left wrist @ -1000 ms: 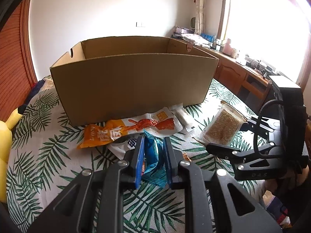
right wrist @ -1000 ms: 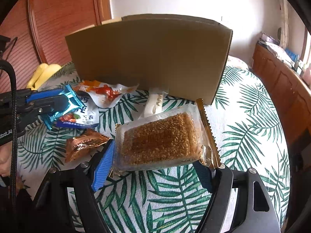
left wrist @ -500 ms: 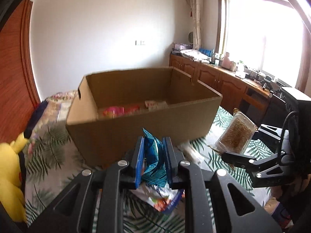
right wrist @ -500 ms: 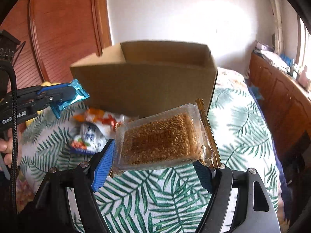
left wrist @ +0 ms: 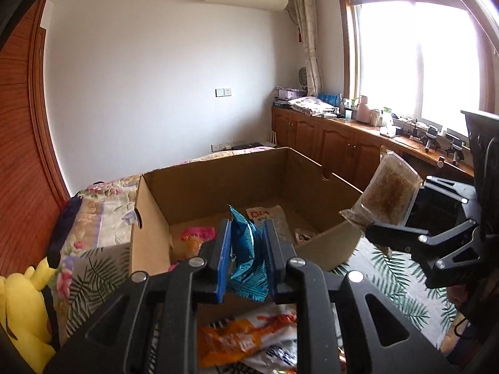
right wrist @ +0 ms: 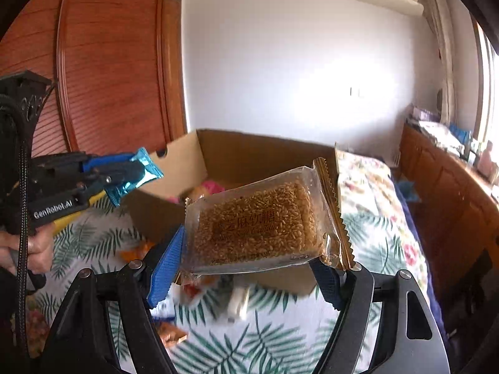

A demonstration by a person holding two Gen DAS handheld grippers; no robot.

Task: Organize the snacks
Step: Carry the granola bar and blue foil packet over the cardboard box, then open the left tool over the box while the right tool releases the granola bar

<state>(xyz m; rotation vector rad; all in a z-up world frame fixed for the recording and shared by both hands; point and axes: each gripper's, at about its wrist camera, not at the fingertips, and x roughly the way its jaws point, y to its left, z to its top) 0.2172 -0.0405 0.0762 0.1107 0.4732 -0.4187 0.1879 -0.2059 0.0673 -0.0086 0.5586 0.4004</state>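
Note:
My left gripper (left wrist: 248,249) is shut on a shiny blue snack packet (left wrist: 248,258) and holds it in the air at the near edge of the open cardboard box (left wrist: 149,218). The packet also shows in the right wrist view (right wrist: 137,176). My right gripper (right wrist: 246,268) is shut on a clear pack of sesame candy (right wrist: 259,227), held above the box's near right corner; the pack also shows in the left wrist view (left wrist: 389,193). Inside the box lie a pink packet (left wrist: 198,233) and a white packet (left wrist: 268,218).
Orange and white snack packets (left wrist: 246,339) lie on the leaf-print cloth (right wrist: 265,342) in front of the box. A small orange wrapper (right wrist: 170,338) lies near my right gripper. A yellow plush toy (left wrist: 21,308) sits at the left. Wooden cabinets (left wrist: 343,146) line the right wall.
Both grippers have risen from the table with their snacks and moved forward over the near edge of the box. The inside of the box has come into view.

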